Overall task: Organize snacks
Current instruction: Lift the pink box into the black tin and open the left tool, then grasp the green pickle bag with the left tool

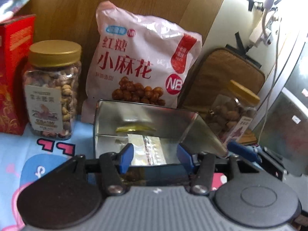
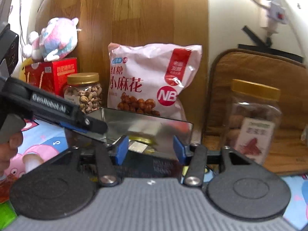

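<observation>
Tin (image 1: pixel 146 115): an open silver metal tin sits centre frame in both wrist views, shiny inside, with a gold-wrapped piece and a foil packet at the bottom.
Left gripper (image 1: pixel 154 155): low centre of its own view, blue pads either side of the tin's near edge. Whether the pads press on the wall, I can't tell from here.
Right gripper (image 2: pixel 151 150): low centre of its view, blue pads standing apart at the tin's near rim, not pressing on it. Released.
Pink bag (image 1: pixel 138 57): a big pink snack bag with red lettering stands upright just behind the tin, leaning on the wooden board (image 2: pixel 144 9).
Left jar (image 1: pixel 53 94): gold-lidded clear jar of nuts, left of the bag, beside the red box (image 1: pixel 13 73).
Right jar (image 2: pixel 254 119): second gold-lidded jar, right of the tin, blurred, in front of a brown padded mat (image 2: pixel 259 73).
Plush toy (image 2: pixel 53 38): upper left in the right view, perched on the red box.
Surface: blue cartoon-print cloth (image 1: pixel 19 144) beneath everything.
</observation>
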### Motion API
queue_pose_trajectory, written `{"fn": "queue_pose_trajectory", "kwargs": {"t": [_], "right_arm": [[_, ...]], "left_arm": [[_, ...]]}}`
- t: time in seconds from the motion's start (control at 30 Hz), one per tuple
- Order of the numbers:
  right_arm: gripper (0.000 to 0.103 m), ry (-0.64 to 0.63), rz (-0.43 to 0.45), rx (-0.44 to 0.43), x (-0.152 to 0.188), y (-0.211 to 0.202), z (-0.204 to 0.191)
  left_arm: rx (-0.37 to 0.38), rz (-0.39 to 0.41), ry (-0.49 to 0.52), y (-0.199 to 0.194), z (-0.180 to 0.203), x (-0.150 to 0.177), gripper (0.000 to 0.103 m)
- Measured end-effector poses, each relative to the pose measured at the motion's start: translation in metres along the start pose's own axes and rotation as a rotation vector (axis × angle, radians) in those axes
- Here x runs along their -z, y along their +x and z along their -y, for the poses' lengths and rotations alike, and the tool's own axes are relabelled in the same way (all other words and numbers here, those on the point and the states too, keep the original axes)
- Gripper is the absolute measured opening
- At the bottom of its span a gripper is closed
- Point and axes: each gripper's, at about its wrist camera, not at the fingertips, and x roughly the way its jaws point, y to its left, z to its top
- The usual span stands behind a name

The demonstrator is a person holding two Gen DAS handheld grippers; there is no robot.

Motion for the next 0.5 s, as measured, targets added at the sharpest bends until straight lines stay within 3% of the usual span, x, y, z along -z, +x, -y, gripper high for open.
{"fn": "queue_pose_trajectory", "kwargs": {"t": [0.1, 0.3, 0.37, 0.43, 0.5], "right_arm": [[0.054, 0.068, -0.023, -0.071, 0.015, -0.023, 0.004], [0.054, 0.321, -0.145, -0.247, 0.066, -0.069, 0.014], [0.054, 0.333, -0.145, -0.264, 0.075, -0.081, 0.008], [0.054, 0.305, -0.147, -0.28, 0.077, -0.09, -0.003], [0.054, 0.277, -0.173, -0.305, 0.077, -0.091, -0.017]], "left_arm": [[0.032, 0.013, 0.02, -0.027, 0.001, 0.015, 0.054], [0.112, -0.126, 0.038, -0.046, 0.003, 0.078, 0.062], [0.135, -0.157, 0.034, -0.048, 0.003, 0.094, 0.065], [0.146, -0.177, 0.021, -0.049, 0.003, 0.105, 0.074], [0.156, -0.199, -0.006, -0.049, 0.003, 0.113, 0.074]]}}
